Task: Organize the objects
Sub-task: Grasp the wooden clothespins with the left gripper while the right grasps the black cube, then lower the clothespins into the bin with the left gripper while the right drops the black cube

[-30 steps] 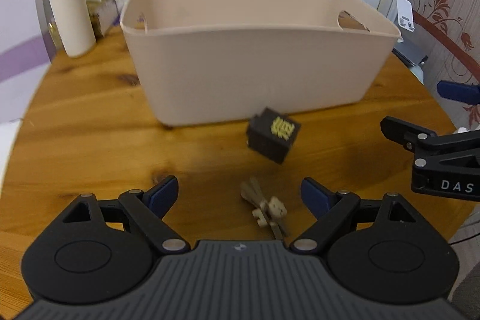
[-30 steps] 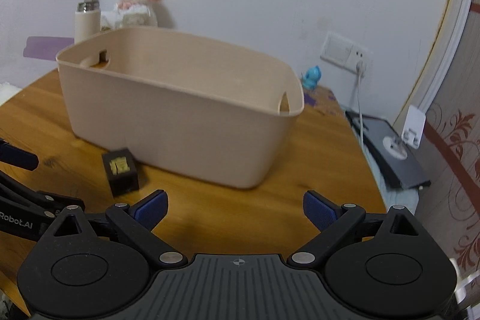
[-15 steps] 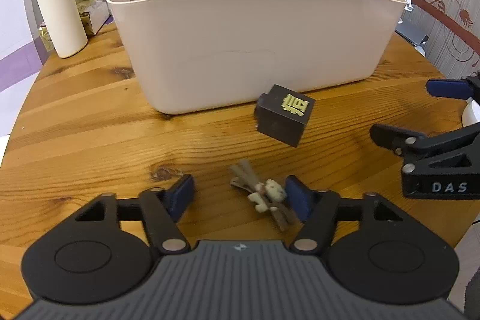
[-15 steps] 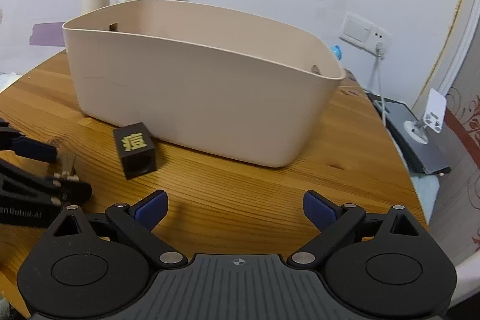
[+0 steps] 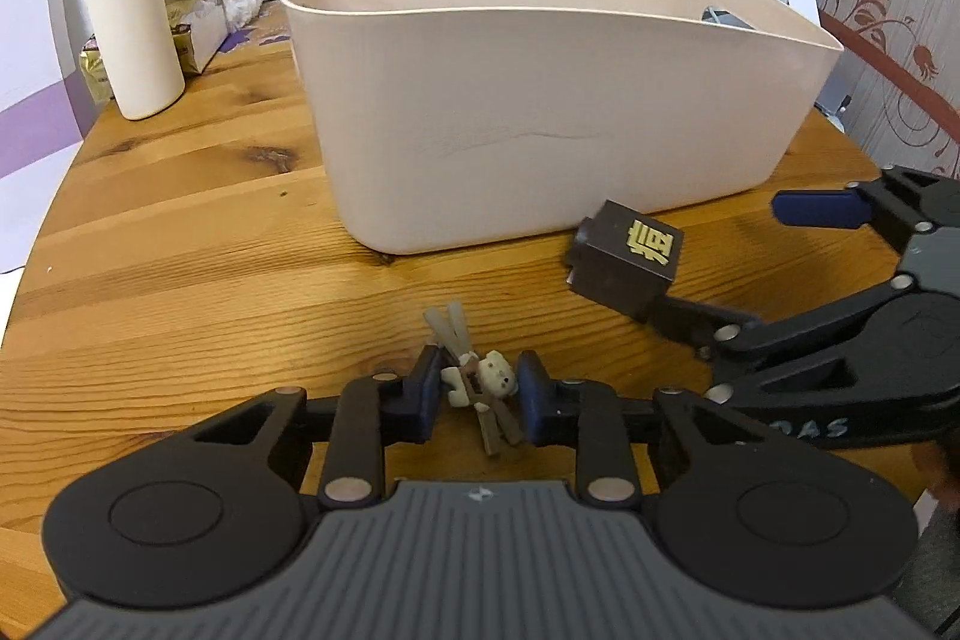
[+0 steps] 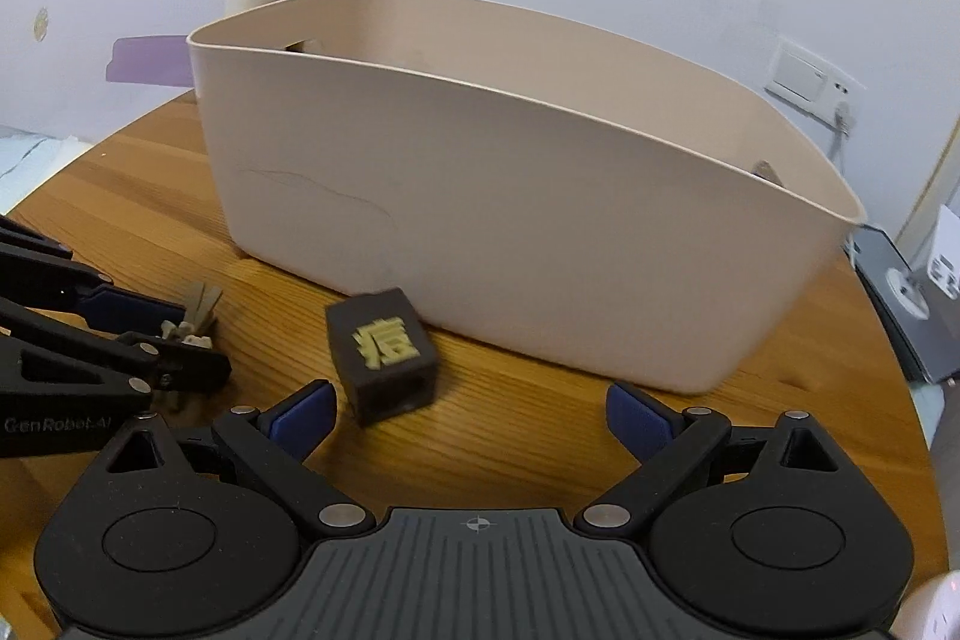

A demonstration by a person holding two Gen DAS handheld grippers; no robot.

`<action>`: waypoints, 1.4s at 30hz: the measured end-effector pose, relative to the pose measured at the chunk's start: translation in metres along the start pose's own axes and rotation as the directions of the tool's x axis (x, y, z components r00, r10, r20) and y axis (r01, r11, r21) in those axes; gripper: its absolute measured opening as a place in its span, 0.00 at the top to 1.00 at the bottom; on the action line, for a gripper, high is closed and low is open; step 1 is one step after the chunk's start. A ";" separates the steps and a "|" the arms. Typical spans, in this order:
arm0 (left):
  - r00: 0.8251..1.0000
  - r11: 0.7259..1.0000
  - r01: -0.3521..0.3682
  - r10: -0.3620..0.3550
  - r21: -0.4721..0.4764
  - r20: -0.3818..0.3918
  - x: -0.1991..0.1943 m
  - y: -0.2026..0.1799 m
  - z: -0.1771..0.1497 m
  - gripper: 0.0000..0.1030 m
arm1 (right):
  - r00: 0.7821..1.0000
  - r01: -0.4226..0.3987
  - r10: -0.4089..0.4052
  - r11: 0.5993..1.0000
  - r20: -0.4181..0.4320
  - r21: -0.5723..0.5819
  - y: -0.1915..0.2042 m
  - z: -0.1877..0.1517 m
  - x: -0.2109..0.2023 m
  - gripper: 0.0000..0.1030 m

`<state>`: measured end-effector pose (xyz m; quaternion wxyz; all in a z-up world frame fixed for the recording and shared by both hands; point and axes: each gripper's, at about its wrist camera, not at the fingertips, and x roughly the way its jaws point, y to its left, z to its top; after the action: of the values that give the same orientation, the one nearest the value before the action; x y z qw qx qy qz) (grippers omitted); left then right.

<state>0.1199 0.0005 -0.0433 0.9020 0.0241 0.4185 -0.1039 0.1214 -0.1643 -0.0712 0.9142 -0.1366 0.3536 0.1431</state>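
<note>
Wooden table (image 5: 180,280): left gripper (image 5: 474,391) jaws pinch, seemingly, a bear charm (image 5: 480,382) bound for the bin (image 5: 540,130) at 12 o'clock; right gripper (image 6: 468,415) jaws spread beside the cube (image 6: 384,355).

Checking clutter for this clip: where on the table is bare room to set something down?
Bare wood lies left of the beige bin, in front of the white tumbler. Crowded: before the bin, left gripper pinches the bear clip; right gripper nears the dark cube.
</note>
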 end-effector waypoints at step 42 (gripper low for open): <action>0.956 0.999 -0.001 -0.009 0.033 0.293 -0.099 -0.015 0.079 0.73 | 0.952 0.092 -0.118 0.990 0.283 0.105 -0.061 0.068 -0.098 0.72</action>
<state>0.1132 -0.0082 0.0839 0.9532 0.0225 0.2785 -0.1151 0.1146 -0.2126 0.0537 0.9676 -0.0911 0.2150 0.0964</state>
